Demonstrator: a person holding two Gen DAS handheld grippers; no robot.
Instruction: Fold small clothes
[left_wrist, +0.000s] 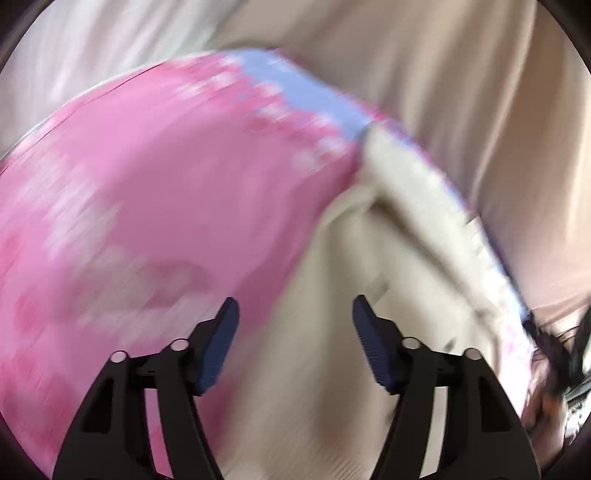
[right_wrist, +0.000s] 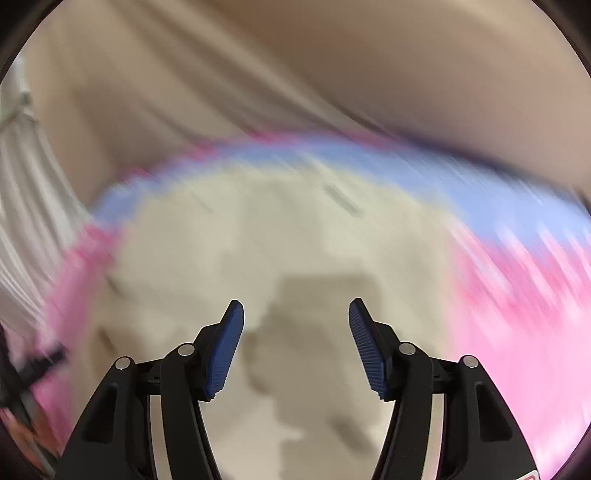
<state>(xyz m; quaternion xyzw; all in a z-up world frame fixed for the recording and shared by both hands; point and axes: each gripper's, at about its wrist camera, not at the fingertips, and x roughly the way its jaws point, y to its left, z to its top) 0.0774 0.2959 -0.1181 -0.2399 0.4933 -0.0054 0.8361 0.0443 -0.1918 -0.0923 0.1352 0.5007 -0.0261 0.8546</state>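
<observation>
Your left gripper (left_wrist: 295, 314) and right gripper (right_wrist: 295, 314) both gape, holding nothing. The cream garment (right_wrist: 277, 240) lies on the pink mat (left_wrist: 147, 203) ahead, blurred. It looks soft and limp; pinch it at an edge.

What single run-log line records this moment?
left gripper: open, empty | right gripper: open, empty | pink cloth: ungrasped | beige garment: ungrasped | views: blurred
</observation>
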